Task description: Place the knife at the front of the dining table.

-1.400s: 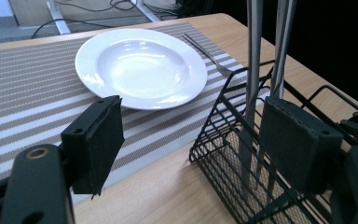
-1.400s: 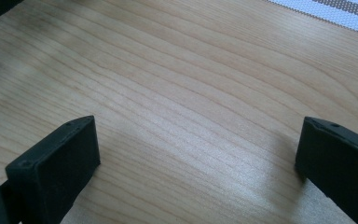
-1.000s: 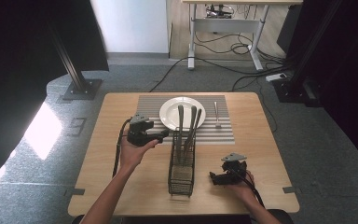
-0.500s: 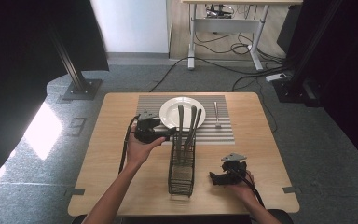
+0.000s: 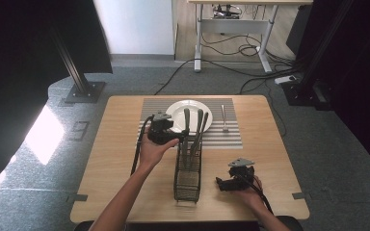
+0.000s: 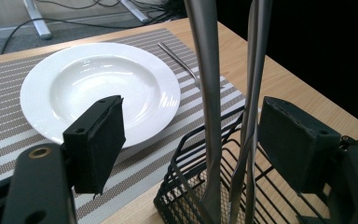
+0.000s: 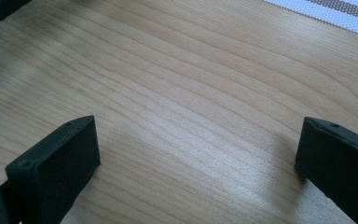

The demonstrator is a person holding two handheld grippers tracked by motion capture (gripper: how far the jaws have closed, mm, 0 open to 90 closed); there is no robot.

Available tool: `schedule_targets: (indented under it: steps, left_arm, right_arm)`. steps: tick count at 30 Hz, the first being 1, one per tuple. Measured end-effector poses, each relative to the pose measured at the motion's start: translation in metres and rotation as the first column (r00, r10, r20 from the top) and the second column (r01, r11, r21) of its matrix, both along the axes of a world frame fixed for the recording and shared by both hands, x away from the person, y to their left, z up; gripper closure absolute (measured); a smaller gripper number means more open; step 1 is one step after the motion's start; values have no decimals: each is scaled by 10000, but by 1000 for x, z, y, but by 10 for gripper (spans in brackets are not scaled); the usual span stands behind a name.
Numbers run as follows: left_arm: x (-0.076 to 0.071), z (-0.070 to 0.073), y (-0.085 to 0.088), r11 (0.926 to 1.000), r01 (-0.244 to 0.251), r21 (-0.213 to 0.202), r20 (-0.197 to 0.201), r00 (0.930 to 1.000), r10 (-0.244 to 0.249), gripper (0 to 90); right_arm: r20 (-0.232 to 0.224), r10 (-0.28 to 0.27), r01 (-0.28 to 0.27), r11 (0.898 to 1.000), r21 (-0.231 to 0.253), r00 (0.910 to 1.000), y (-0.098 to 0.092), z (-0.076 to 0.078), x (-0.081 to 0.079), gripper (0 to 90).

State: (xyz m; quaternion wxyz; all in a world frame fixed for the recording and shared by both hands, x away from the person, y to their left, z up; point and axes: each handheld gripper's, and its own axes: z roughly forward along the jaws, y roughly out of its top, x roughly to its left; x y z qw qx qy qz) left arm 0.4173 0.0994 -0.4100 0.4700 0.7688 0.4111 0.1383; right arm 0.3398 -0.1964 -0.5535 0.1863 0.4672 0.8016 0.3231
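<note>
A black wire basket [image 5: 188, 169] stands mid-table and holds three upright metal utensils [image 5: 187, 122]. My left gripper [image 5: 180, 138] is at the basket's left, up at handle height, and it is open. In the left gripper view its jaws [image 6: 193, 126] stand wide apart, with a broad utensil handle [image 6: 208, 93] and thinner handles [image 6: 256, 70] between them, untouched. Behind lies a white plate [image 6: 98, 88] on a striped placemat [image 6: 9, 135]. My right gripper [image 5: 223, 183] rests low at the front right, open over bare wood [image 7: 198, 154].
A single metal utensil [image 5: 224, 118] lies on the placemat [image 5: 231, 137] to the right of the plate [image 5: 176, 109]. The wooden table [image 5: 115, 159] has free room at its left and right sides. Cables trail from both grippers.
My left gripper has moved right and slightly forward, bringing its open jaws around the utensil handles in the basket. The right gripper has stayed put.
</note>
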Motion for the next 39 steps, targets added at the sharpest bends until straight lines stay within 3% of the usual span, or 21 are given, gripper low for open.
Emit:
schedule_targets:
  steps: [10,16,21,28,36,39]
  left_arm:
    - [11,-4,-6,9998,-200,-45,-76,9998,200,269]
    - [16,-8,-14,9996,-264,129,79,9996,263,321]
    - [15,-9,-18,9995,-246,172,361,9991,240,427]
    - [15,-12,-22,9998,-3,210,352,9994,-5,576]
    - [17,-14,-22,9985,547,-78,179,9984,-545,761]
    - [17,-12,-22,9978,667,-39,93,9977,-667,773]
  right_arm:
    - [6,7,-7,10000,-5,10000,0,0,0,0]
    - [7,14,-14,10000,-4,10000,0,0,0,0]
    - [12,22,-22,10000,-4,10000,0,0,0,0]
    - [6,40,-40,10000,-4,10000,0,0,0,0]
    - [4,39,-39,10000,-2,10000,0,0,0,0]
    - [-2,29,-29,10000,1,10000,0,0,0,0]
